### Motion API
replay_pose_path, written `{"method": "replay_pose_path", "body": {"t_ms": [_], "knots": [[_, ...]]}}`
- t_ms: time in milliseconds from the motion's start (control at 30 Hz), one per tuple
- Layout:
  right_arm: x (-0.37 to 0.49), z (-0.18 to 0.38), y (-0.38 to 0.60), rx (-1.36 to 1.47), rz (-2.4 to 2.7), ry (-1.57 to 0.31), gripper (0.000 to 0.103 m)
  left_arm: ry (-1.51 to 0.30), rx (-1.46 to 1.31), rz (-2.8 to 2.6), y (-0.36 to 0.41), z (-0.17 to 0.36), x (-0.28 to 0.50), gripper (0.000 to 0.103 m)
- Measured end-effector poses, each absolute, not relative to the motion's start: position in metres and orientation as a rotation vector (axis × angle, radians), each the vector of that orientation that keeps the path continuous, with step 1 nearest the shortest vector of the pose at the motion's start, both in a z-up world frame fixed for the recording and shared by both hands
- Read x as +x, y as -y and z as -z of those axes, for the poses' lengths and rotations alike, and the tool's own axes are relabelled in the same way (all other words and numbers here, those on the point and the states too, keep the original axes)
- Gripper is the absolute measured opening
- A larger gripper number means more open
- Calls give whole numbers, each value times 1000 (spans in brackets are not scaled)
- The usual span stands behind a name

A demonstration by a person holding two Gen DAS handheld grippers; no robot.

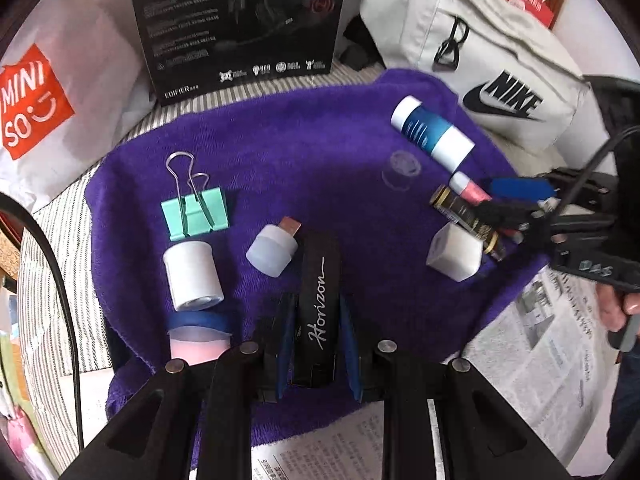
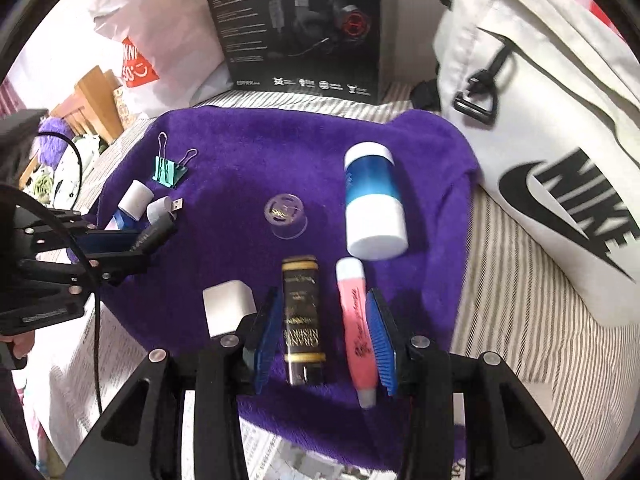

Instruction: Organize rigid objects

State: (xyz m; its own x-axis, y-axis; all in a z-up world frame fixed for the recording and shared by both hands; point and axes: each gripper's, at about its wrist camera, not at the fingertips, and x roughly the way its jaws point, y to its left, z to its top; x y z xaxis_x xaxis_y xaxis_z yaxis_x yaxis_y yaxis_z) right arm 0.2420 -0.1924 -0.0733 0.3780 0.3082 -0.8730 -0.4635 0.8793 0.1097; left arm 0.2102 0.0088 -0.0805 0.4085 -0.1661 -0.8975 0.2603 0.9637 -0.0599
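Purple towel | left tool grips black Horizon stapler

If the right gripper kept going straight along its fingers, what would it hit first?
Probably the black and gold tube and the pink tube, both lying between the right gripper's open jaws on the purple towel. Which comes first is unclear.

Both wrist views angled steeply down, close over purple towel; shared: towel, black box, white bag.
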Motion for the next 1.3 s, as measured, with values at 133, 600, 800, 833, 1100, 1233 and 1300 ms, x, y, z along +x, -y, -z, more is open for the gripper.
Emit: {"method": "replay_pose_path", "body": {"t_ms": [133,600,800,833,1100,1233,1300], "knots": [[237,70,199,-154,-490,-1065,42,-1131,96,255,-12,87,212,22],[230,71,204,-120,-489,-1076,42,-1126,119,242,-11,89,211,23],[228,74,201,-128,-489,-1092,42,-1122,129,236,-8,91,207,26],[228,74,201,-130,-489,-1095,42,-1124,130,241,-7,90,206,28],[221,72,205,-109,-492,-1123,43,-1139,131,211,-2,86,201,42],[217,72,205,-119,-480,-1133,51,-1124,125,181,-2,79,195,52],[215,72,206,-105,-472,-1133,57,-1111,113,172,-2,75,191,64]]}}
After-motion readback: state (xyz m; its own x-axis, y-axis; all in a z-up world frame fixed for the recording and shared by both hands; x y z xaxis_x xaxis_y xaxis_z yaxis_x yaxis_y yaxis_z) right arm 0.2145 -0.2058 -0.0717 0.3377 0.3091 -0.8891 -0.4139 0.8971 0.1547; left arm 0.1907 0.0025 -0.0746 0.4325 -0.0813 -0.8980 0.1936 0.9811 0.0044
